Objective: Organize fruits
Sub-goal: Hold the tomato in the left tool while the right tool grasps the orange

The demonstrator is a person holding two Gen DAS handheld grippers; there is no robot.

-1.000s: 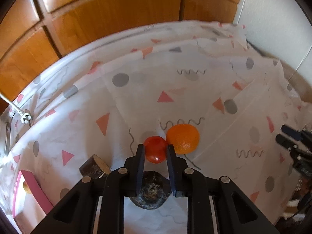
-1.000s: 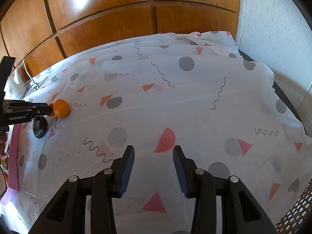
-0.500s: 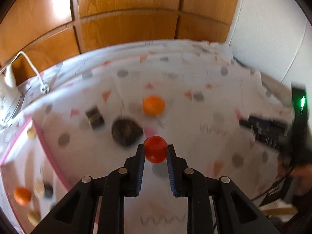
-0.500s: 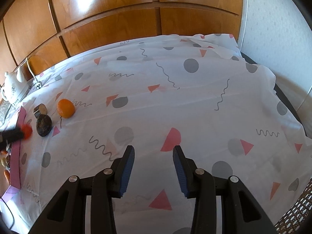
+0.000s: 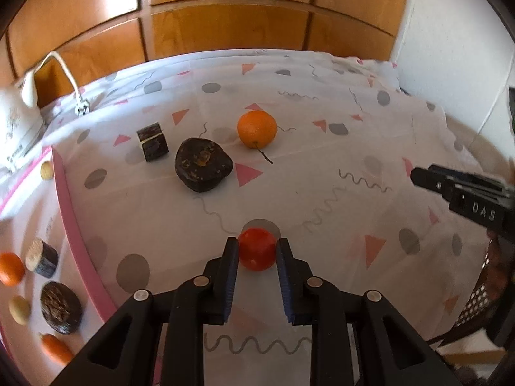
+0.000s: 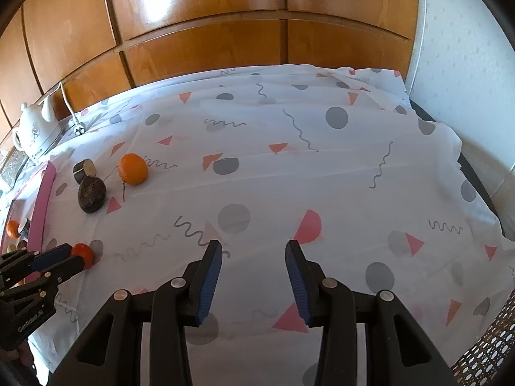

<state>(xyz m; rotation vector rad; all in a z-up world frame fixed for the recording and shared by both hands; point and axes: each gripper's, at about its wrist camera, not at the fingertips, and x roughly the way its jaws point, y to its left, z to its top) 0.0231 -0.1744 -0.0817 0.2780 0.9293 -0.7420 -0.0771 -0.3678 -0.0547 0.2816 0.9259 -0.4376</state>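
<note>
Lifted away from the orange (image 5: 257,128), the red fruit (image 5: 257,253) sits clamped in the left gripper (image 5: 257,254); next, carry it to the pink tray (image 5: 72,212). Right gripper (image 6: 254,254) hangs half-open, empty.

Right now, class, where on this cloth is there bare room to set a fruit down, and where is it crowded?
Free: the wide cloth right of the orange, up to the wall. Crowded: the left edge, where orange, dark lump and cut piece cluster beside the pink tray, itself full of fruit.
</note>
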